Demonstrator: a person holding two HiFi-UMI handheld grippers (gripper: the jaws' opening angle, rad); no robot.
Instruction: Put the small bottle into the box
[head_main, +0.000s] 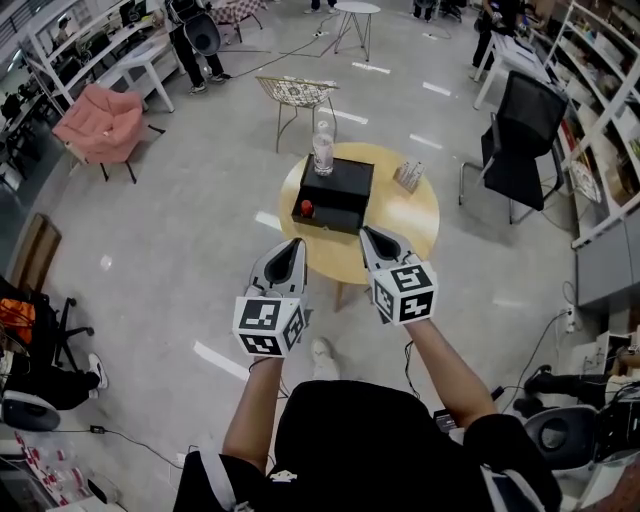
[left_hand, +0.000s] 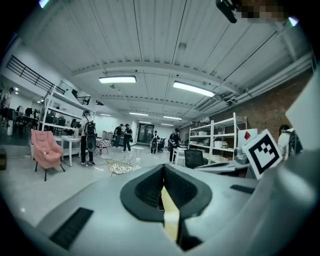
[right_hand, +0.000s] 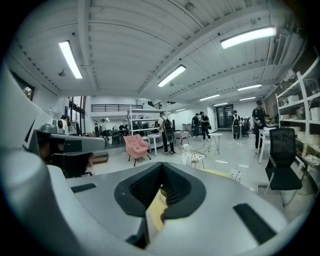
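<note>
A round yellow table (head_main: 420, 220) carries a black box (head_main: 338, 190) with a small red thing (head_main: 306, 209) on its near part. A clear bottle (head_main: 322, 150) stands upright at the box's far edge and shows again in the right gripper view (right_hand: 186, 157). A small pale object (head_main: 408, 176) sits on the table right of the box. My left gripper (head_main: 293, 245) and right gripper (head_main: 367, 235) hover side by side over the table's near edge, short of the box. Both are shut with nothing between the jaws, as their own views show (left_hand: 162, 170) (right_hand: 161, 172).
A wire chair (head_main: 296, 95) stands beyond the table, a black office chair (head_main: 520, 140) to the right, a pink armchair (head_main: 100, 125) far left. Shelving (head_main: 600, 120) runs along the right wall. People stand at the back of the room. Cables lie on the floor near my feet.
</note>
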